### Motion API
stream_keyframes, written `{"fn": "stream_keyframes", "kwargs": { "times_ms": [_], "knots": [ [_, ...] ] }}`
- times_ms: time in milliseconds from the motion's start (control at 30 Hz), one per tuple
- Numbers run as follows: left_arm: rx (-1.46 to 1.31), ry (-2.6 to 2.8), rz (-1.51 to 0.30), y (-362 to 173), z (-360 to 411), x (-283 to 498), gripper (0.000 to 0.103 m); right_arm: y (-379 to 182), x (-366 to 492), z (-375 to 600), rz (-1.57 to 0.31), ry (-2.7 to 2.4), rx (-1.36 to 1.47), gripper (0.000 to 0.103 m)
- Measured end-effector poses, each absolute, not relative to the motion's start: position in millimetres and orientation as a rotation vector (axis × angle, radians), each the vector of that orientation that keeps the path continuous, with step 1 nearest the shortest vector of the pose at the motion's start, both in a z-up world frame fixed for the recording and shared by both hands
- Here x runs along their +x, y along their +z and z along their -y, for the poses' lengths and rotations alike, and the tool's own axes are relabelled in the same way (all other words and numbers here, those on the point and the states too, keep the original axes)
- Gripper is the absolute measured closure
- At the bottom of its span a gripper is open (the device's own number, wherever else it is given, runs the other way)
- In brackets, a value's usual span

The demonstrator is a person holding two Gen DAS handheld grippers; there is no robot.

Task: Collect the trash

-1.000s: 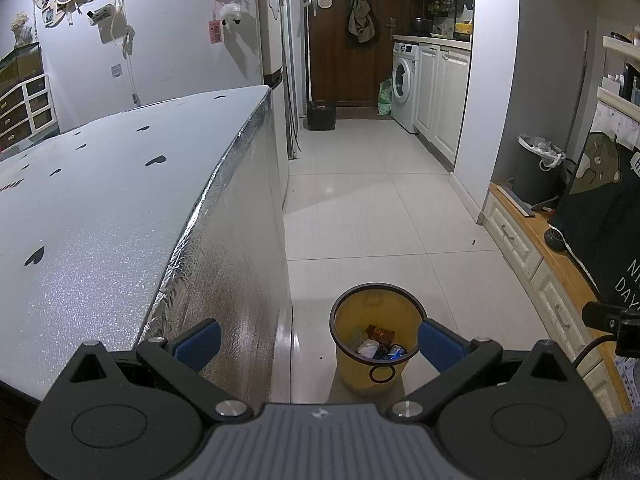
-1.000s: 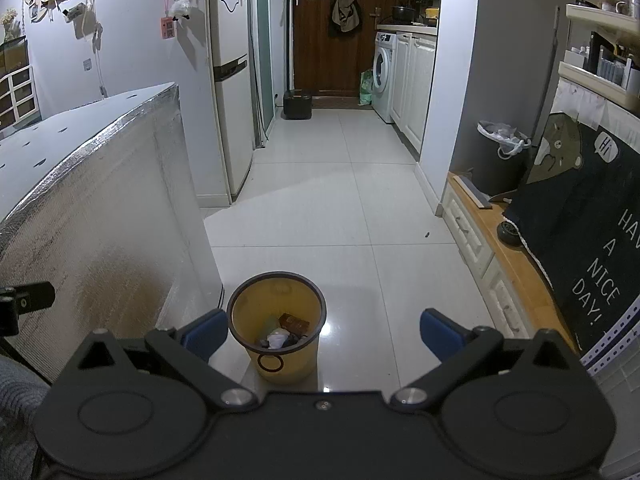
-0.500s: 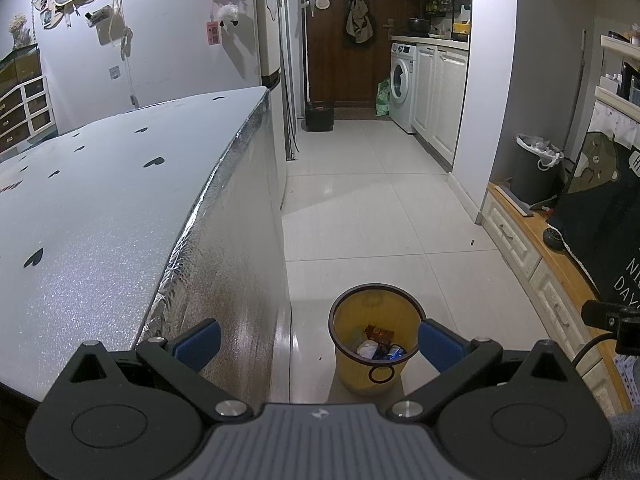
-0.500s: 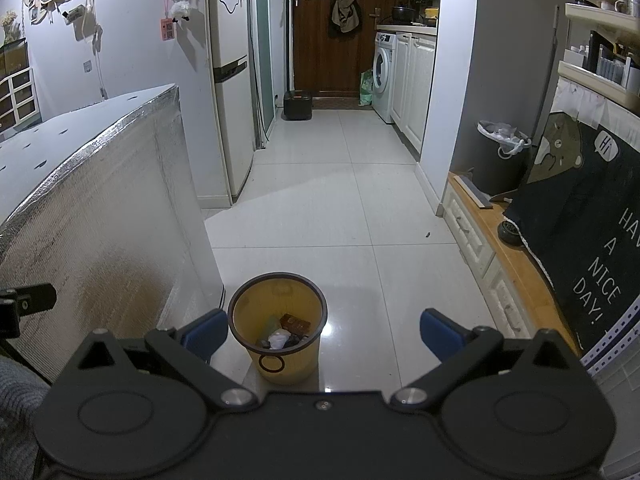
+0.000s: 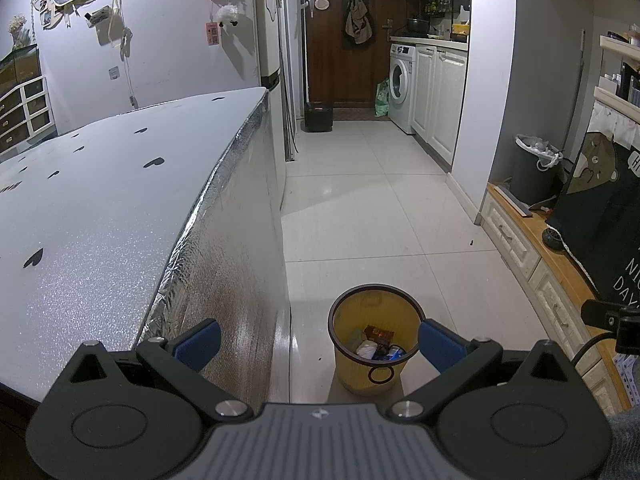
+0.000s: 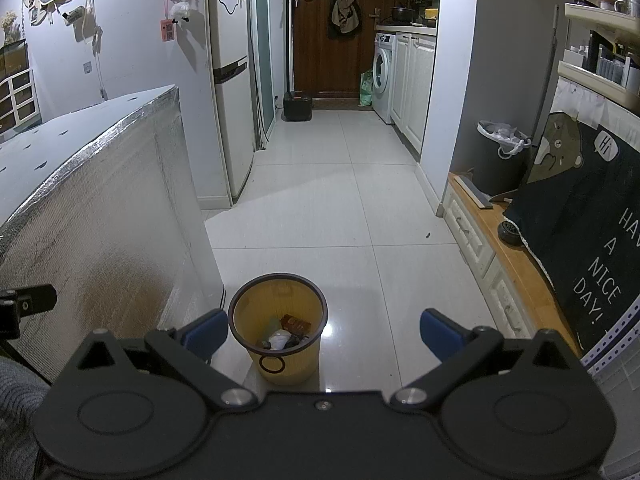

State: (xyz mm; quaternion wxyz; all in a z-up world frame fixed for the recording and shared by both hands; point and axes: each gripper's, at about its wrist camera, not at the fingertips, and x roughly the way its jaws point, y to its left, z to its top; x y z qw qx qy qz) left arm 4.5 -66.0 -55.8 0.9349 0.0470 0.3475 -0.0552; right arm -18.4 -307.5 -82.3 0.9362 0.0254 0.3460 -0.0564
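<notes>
Left wrist view: left hand-held gripper [image 5: 318, 338] spread wide, blue pads [image 5: 198, 338] gripping nothing. Hung over the near right corner of the foil-covered table [image 5: 100, 220], top bare apart from small dark heart marks. Spotted the yellow trash bin [image 5: 376, 344] on the floor just past that corner, between the pads in frame, with a brown packet [image 5: 379, 334], a white crumpled wad [image 5: 367, 349] and something blue inside.

Right wrist view: right hand-held gripper [image 6: 320, 330] also wide open and holding nothing. Same yellow trash bin [image 6: 278, 328] on the white tiles, close to the left pad, beside the table's foil side [image 6: 100, 232]. Couldn't make out much in there beyond the brown packet [image 6: 296, 323] and white wad [image 6: 279, 338].
</notes>
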Motion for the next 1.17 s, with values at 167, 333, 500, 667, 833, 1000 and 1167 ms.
{"fn": "stream_keyframes", "kwargs": {
  "times_ms": [167,333,500,667,833,1000,1167],
  "knots": [
    [0.097,-0.113,-0.710,-55.9,65.9,4.4,0.000,-82.4,-18.6,307.7,-0.707,-0.115,0.052,0.000],
    [0.096,-0.113,-0.710,-56.0,66.1,4.4,0.000,-82.4,-18.6,308.0,-0.706,-0.115,0.052,0.000],
    [0.097,-0.113,-0.710,-56.0,66.1,4.3,0.000,-82.6,-18.7,308.3,-0.706,-0.115,0.052,0.000],
    [0.098,-0.115,-0.709,-55.3,67.8,4.3,0.000,-82.5,-18.2,307.4,-0.706,-0.115,0.054,0.000],
    [0.097,-0.115,-0.706,-54.9,68.6,3.9,0.000,-82.6,-18.5,307.7,-0.705,-0.115,0.054,0.000],
    [0.101,-0.116,-0.698,-52.7,69.3,3.0,0.000,-82.7,-18.5,307.8,-0.705,-0.115,0.054,0.000],
    [0.111,-0.113,-0.692,-52.8,69.7,3.4,0.000,-82.5,-17.9,307.1,-0.704,-0.115,0.055,0.000]
  ]
}}
